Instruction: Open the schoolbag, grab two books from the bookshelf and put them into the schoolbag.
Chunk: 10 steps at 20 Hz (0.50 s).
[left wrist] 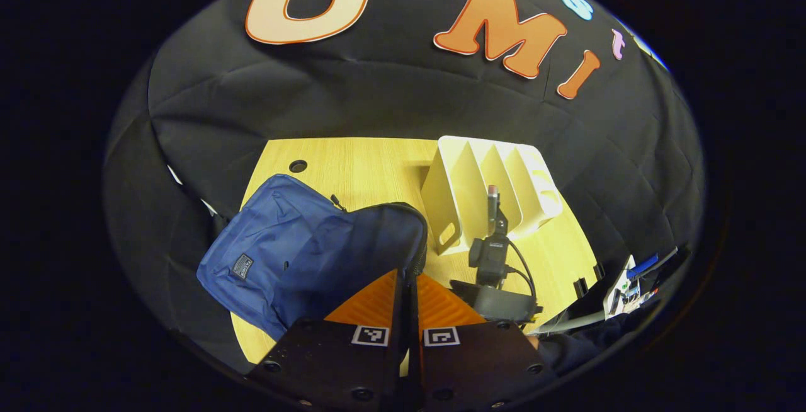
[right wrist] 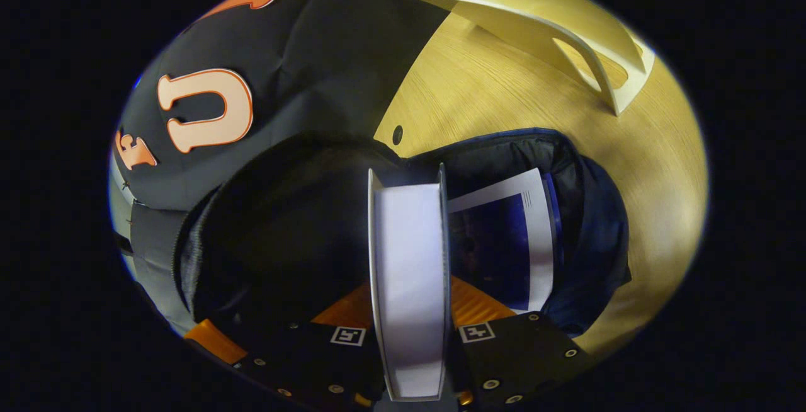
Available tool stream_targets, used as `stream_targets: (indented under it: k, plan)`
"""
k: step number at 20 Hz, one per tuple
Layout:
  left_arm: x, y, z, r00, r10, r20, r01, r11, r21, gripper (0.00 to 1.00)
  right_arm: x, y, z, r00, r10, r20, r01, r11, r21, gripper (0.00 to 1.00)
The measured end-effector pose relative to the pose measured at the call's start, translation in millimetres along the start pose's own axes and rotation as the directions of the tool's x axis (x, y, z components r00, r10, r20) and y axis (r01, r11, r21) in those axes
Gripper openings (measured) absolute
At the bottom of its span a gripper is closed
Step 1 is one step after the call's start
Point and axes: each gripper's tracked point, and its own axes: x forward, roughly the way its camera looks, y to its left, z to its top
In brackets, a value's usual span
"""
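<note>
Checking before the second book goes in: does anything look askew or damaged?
Nothing stands out. The schoolbag gapes open with one book inside; the right gripper holds the second book above it; the bookshelf stands upright.

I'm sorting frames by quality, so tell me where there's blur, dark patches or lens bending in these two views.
Right gripper view: the book held between the jaws sits so close that it is soft and washed out, and the schoolbag interior goes nearly black. Left gripper view: sharper and evenly lit, though the fisheye curves the table edges and the bookshelf.
</note>
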Motion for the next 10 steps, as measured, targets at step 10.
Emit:
stream_targets:
  k: [10]
  plan:
    - [1.2, 0.9, 3.7, 1.000, -0.005, 0.002, 0.005, 1.000, -0.011, 0.06, 22.3, -10.7, -0.7, 0.999, -0.007, -0.042, 0.010, 0.998, 0.070, 0.41]
